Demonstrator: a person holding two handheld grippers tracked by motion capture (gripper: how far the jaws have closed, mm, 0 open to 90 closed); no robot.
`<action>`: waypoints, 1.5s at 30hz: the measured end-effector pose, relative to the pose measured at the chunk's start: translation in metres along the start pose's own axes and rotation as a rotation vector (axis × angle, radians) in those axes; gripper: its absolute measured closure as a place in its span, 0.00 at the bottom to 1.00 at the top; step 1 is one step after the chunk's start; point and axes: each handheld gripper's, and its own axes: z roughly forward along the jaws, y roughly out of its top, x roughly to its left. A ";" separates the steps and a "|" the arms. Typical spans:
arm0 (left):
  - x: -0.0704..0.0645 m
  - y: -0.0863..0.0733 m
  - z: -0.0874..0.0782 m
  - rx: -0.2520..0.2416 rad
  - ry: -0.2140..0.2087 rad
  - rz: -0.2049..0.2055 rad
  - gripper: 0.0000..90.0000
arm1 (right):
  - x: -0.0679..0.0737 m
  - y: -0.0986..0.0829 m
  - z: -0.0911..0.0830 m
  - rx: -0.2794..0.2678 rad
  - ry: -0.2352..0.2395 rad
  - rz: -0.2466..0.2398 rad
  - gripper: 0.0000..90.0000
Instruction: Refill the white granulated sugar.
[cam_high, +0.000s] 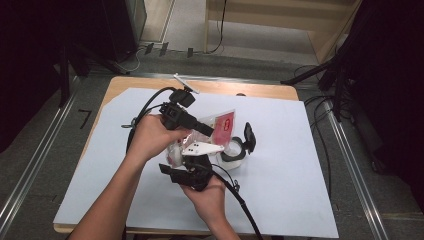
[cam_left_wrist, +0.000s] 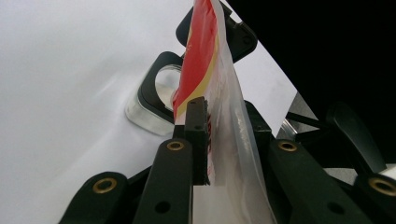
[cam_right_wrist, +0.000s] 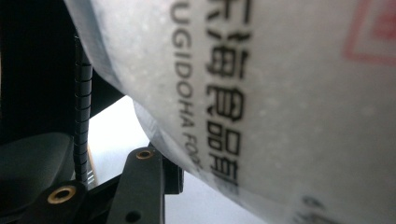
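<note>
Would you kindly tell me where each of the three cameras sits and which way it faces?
High view: above the person's side, looking forward and down on the table; both forearms, left gripper and right gripper show.
Left gripper view: rides the left gripper, looking along its jaws, shut on the bag, toward the jar.
Right gripper view: rides the right gripper, pressed close to the bag's printed film.
Shared: all three show the bag.

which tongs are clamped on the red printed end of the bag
The left tongs: they pinch the bag at its red-and-yellow end; the right tongs sit at its plain whitish end.
</note>
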 end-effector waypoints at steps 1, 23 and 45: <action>0.000 0.000 0.000 0.000 0.000 0.000 0.87 | 0.000 0.000 0.000 0.000 -0.001 0.001 0.69; -0.002 0.001 0.002 0.001 0.005 0.010 0.87 | 0.000 -0.001 -0.001 -0.003 -0.009 -0.001 0.69; -0.005 0.001 0.004 0.001 0.009 0.006 0.87 | 0.000 -0.002 -0.001 -0.013 -0.014 0.000 0.68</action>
